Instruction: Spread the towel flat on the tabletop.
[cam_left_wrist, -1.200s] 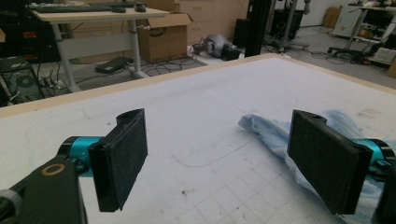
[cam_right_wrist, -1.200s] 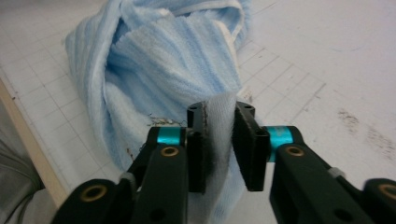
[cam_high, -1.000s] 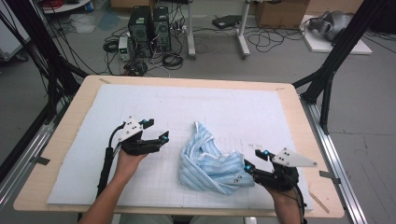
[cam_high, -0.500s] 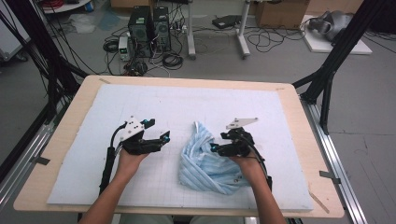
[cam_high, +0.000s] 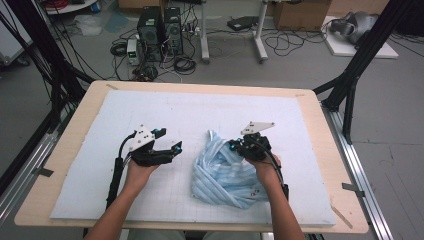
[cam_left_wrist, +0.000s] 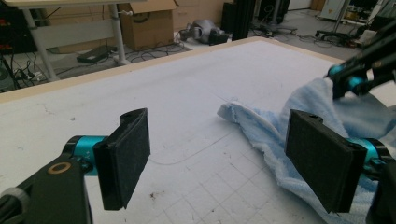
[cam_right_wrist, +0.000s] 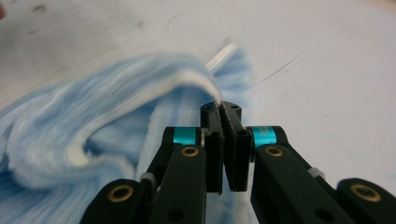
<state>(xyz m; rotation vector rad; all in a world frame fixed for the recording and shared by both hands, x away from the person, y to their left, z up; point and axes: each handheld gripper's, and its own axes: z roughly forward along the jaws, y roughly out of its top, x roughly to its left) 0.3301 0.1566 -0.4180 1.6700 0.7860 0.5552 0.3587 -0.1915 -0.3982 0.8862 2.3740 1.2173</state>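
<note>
Right tongs (cam_high: 233, 145) pinched blue towel (cam_high: 225, 172) mid-frame; left tongs (cam_high: 172, 150) gaped wide over white counter (cam_high: 200, 112). No readable writing.

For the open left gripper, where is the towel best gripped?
Probably the towel's near corner, which lies flat on the mat pointing toward the left gripper. Come in low from the left, one jaw sliding under the edge. The right gripper pinches another edge.

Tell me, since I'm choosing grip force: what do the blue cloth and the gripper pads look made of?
The blue cloth looks like soft, striped terry towelling: fuzzy pile, limp folds. The left gripper's pads look like matte black foam or rubber, finely textured; which one is unclear.
</note>
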